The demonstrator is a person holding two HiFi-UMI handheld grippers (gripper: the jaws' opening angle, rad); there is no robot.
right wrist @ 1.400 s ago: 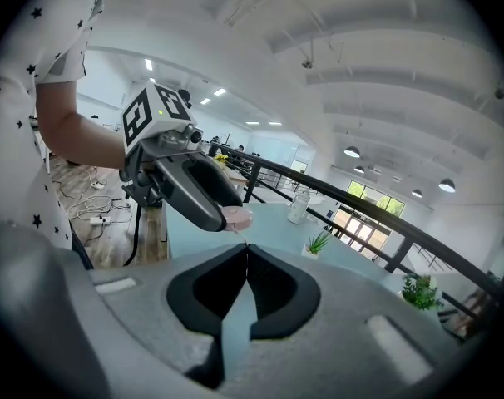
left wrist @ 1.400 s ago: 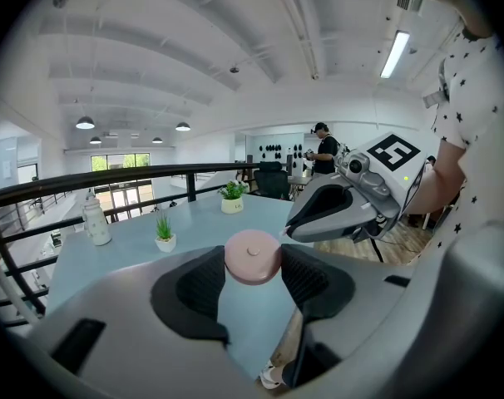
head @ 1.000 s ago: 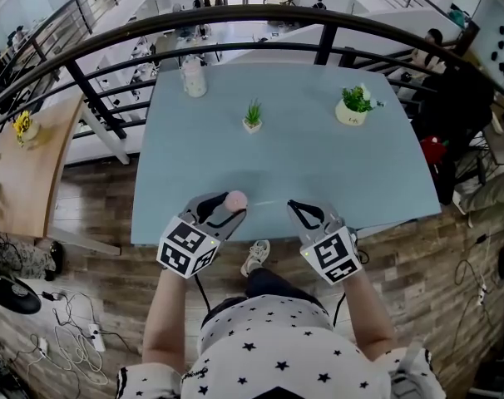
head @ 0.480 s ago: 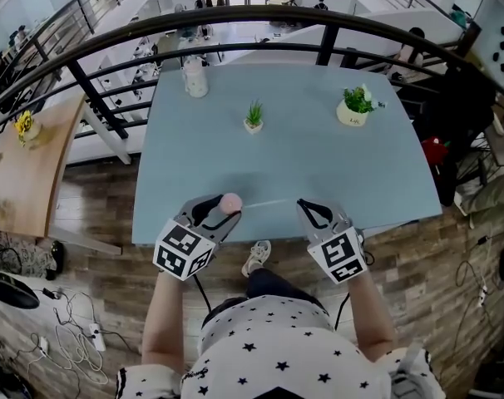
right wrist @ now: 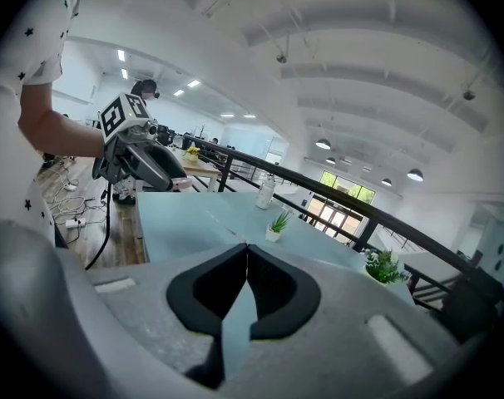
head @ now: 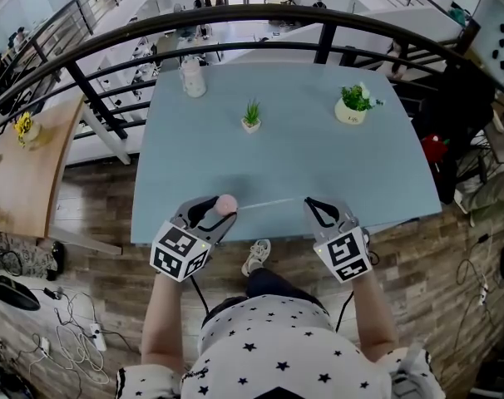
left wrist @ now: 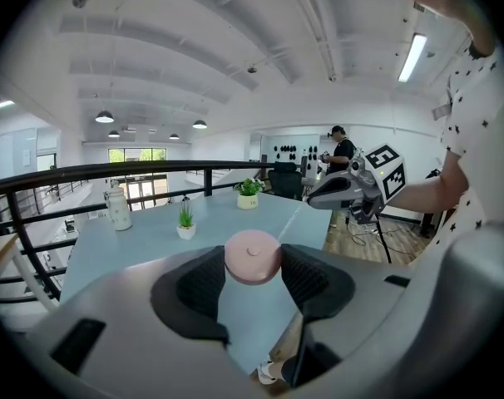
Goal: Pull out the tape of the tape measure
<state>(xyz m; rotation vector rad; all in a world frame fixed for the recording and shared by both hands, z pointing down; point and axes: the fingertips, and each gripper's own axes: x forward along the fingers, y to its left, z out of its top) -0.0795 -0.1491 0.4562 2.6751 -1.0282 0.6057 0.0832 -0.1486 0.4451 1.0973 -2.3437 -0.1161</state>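
The table (head: 318,156) is pale blue. Both claws sit at its near edge, just above the front lip, with the person's body close behind them. The left claw (head: 220,209) grasps the tape measure (left wrist: 254,256), a round pink case clamped by its sides between the two pads. The right claw (head: 310,202) is clenched, its pads pressed together on the end of the tape (head: 273,203). The tape runs as a thin pale line from the case across to that claw, roughly parallel to the near edge and low over the table.

Ahead of the claws the table is open all the way to its back third. There stand a small plant (head: 251,116) near the middle, a larger plant (head: 352,105) toward the right and a bottle (head: 193,77) at the far left corner (all well apart from the tape). A dark railing (head: 235,19) curves just past the far edge. To the left a strip of floor separates the table from a wooden table (head: 36,165). The right claw has free table on its outer side, up to the right-hand corner.

The left cube (head: 180,252) and right cube (head: 346,256) carry black-and-white square markers, not words. The larger plant's white pot has some print, too small to read.
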